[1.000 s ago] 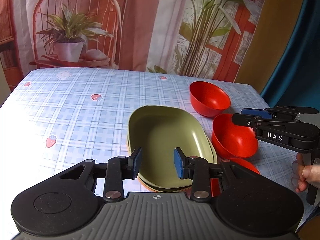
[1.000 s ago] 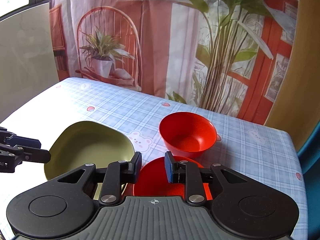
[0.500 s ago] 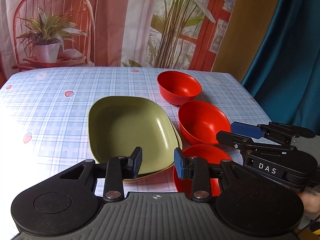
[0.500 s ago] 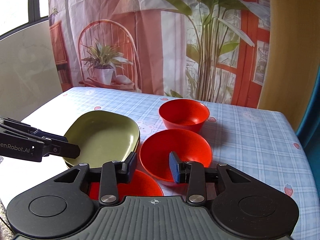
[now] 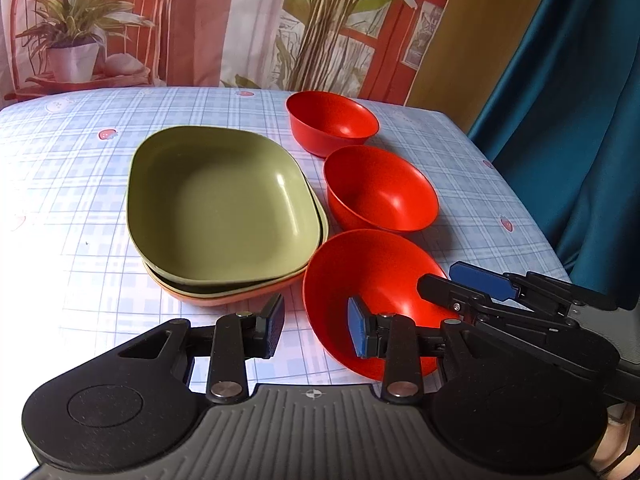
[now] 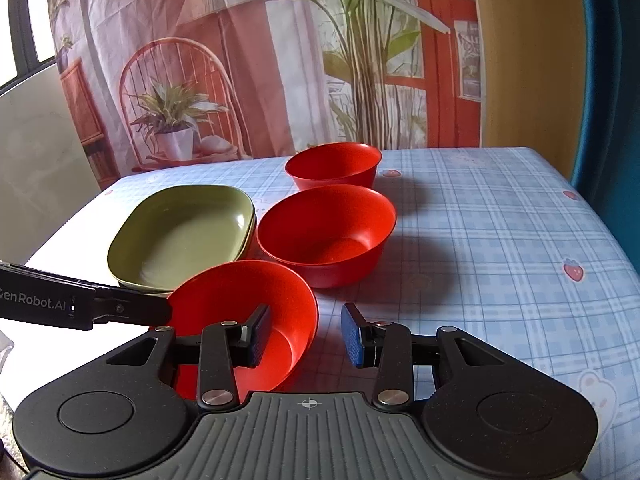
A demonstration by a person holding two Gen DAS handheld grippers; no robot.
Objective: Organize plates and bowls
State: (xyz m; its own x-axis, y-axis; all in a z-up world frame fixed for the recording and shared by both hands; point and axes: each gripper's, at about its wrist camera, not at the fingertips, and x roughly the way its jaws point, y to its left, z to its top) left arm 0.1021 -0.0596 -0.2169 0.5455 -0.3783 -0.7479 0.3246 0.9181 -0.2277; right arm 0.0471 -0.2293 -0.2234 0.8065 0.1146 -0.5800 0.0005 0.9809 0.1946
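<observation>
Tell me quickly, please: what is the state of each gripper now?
Left gripper: open, holding nothing; the near bowl's rim lies between its pads.
Right gripper: open, holding nothing; the same bowl's rim lies between its pads.

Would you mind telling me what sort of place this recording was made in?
Probably a staged home dining setup: a table with a strawberry-print checked cloth, stacked plates and red bowls, before a printed backdrop showing a chair and plants.

Plate stack left of three bowls (row running front to back).
</observation>
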